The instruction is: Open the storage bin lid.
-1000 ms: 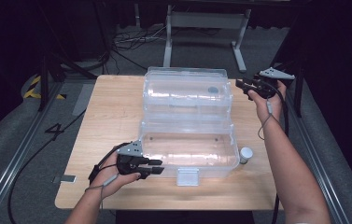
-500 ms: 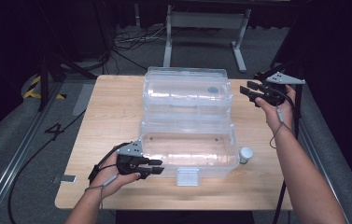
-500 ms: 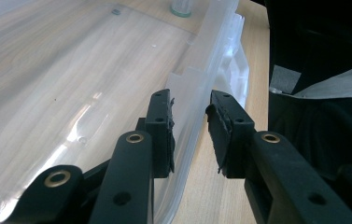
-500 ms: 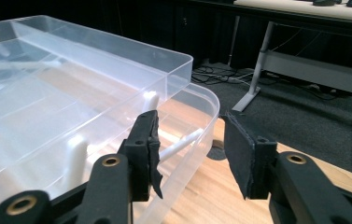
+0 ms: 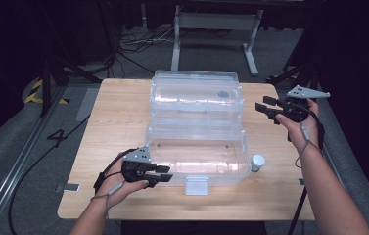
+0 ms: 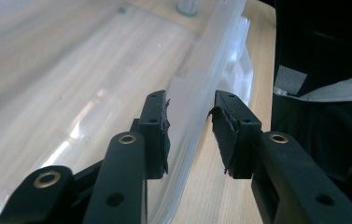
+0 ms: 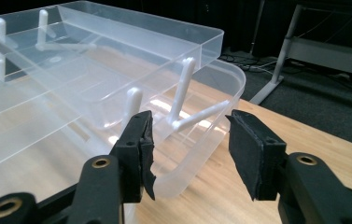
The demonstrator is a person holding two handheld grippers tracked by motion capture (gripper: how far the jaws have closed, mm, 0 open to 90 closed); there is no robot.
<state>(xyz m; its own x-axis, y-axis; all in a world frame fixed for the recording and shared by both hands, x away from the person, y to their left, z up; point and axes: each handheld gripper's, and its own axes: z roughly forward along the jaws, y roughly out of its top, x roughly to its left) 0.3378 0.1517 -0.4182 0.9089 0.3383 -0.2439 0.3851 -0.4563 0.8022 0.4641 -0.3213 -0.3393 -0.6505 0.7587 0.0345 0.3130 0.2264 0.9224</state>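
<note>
A clear plastic box [image 5: 196,156] stands open on the wooden table [image 5: 118,112], its lid [image 5: 196,98] folded back behind it. My left gripper [image 5: 165,174] is at the box's front left corner. In the left gripper view the box rim [image 6: 211,60] runs between its jaws [image 6: 190,105], which have just opened a little; a gap shows beside the right pad [image 6: 225,135]. My right gripper [image 5: 263,110] hovers to the right of the lid, apart from it. Its jaws [image 7: 190,126] have just been opening, with nothing between them. Beyond them are the lid's corner [image 7: 211,121] and a white tray arm [image 7: 183,93].
A small white-capped bottle [image 5: 257,162] stands on the table by the box's front right corner. The box's latch [image 5: 196,185] hangs over the front. A clear inner tray [image 7: 131,37] sits raised in the lid. Beyond the table is dark floor with cables and a metal stand [image 5: 216,29].
My right gripper has drawn away to the right from the lid's end, and its jaws stand wider. The left hand has kept its place at the box's front rim.
</note>
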